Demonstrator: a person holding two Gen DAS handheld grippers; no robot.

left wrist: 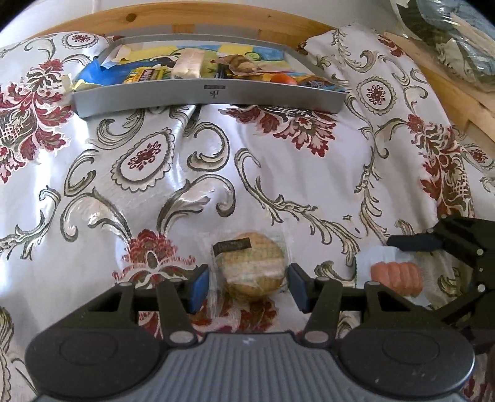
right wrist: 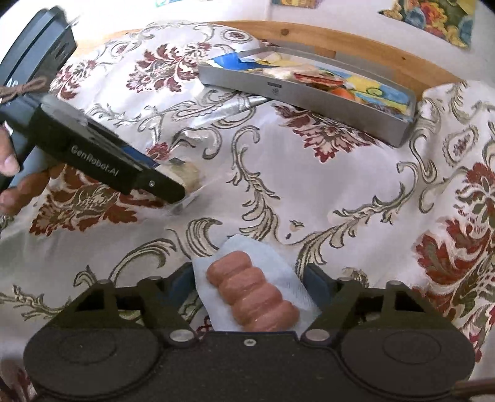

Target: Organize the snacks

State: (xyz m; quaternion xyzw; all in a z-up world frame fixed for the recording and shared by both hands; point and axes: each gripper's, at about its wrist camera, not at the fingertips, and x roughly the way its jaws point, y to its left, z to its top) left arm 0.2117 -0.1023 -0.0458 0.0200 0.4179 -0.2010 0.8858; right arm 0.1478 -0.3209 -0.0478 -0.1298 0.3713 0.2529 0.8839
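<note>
A round bun in clear wrap lies on the patterned cloth, between the blue pads of my left gripper. The jaws stand open, close on either side of it. In the right wrist view that left gripper covers most of the bun. A pack of pink sausages on white wrap lies between the fingers of my right gripper, which is open with the wrap's edges reaching its pads. The same sausage pack shows at the right of the left wrist view, under a right gripper finger.
A grey tray holding several wrapped snacks sits at the far side of the cloth, against a wooden edge. A person's hand grips the left handle. Bare floral cloth lies between grippers and tray.
</note>
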